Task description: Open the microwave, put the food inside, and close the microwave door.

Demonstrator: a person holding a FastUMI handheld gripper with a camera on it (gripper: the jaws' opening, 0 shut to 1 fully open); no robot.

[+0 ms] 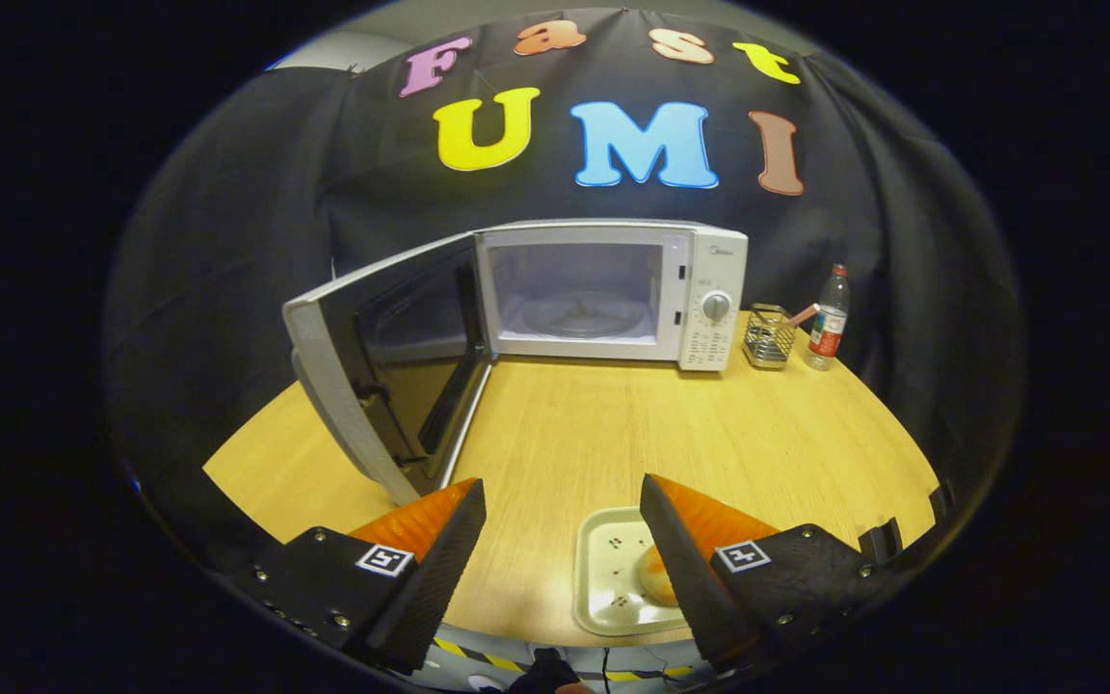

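Food sat on its tray between your gripper's wide-open, empty fingers, tucked against the right one. Microwave stood beyond, door swung open leftward.

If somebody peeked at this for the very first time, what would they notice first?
Probably the white microwave at the back of the wooden table, with its door swung wide open toward the tongs. Next, the open tongs up close, with a pale tray of food lying on the table between the fingers, next to one of them. Beside the microwave stand a small wire basket and a plastic bottle.
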